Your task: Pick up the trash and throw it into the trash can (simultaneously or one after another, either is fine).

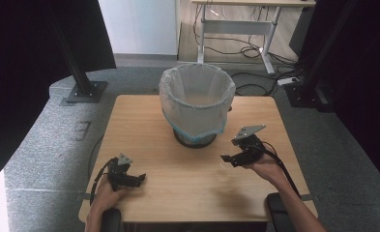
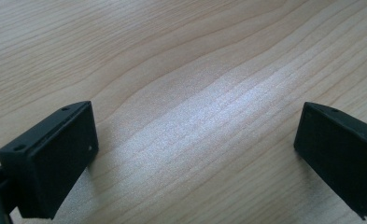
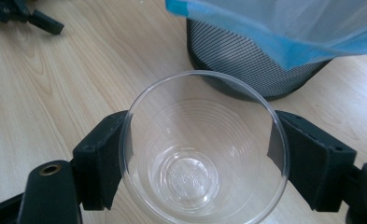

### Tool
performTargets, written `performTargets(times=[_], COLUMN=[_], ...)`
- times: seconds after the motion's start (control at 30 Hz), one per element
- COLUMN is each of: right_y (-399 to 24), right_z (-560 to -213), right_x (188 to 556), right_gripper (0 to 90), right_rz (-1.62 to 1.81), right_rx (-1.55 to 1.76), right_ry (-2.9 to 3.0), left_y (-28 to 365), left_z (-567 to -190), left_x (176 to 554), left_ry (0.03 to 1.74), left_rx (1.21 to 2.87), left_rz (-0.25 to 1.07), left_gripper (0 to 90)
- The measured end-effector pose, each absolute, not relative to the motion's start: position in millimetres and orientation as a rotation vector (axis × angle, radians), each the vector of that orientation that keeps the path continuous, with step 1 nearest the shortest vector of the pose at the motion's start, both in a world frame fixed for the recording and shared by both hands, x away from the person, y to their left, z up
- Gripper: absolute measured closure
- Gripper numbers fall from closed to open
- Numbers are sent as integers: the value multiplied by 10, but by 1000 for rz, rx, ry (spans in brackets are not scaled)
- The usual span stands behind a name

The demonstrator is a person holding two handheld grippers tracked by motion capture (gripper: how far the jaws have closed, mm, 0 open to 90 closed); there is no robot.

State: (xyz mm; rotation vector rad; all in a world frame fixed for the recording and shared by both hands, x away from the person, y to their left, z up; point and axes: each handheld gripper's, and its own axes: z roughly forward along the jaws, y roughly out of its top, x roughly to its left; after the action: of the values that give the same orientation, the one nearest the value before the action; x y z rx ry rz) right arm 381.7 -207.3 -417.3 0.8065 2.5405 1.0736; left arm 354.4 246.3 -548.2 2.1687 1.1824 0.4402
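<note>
High view first: the right gripper (image 1: 228,158) hung above the wooden table (image 1: 144,121), just in front of the mesh wastebasket (image 1: 196,104) with its plastic liner, while the left gripper (image 1: 138,180) rested low near the front edge. Left gripper view had wide-open jaws with bare wood between them. Right gripper view showed the jaws clamped on a clear plastic cup (image 3: 202,154), empty, held near the bin's base. Pickup looked done; carrying the cup over the rim and dropping it in seemed left.

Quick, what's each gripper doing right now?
Left gripper: open, nothing between its jaws.
Right gripper: closed on a clear plastic cup.
</note>
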Motion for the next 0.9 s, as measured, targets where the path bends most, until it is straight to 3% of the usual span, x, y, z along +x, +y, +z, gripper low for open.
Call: performTargets(times=[0.9], right_y=[-2176], right_z=[-3601], right_x=[3971], right_gripper=[217], right_rz=[1095], right_rx=[861], right_ry=[2515], left_y=[2463], left_z=[-5482], left_x=[3544], left_ry=[1182], left_rx=[2169], left_rz=[441], left_gripper=[0])
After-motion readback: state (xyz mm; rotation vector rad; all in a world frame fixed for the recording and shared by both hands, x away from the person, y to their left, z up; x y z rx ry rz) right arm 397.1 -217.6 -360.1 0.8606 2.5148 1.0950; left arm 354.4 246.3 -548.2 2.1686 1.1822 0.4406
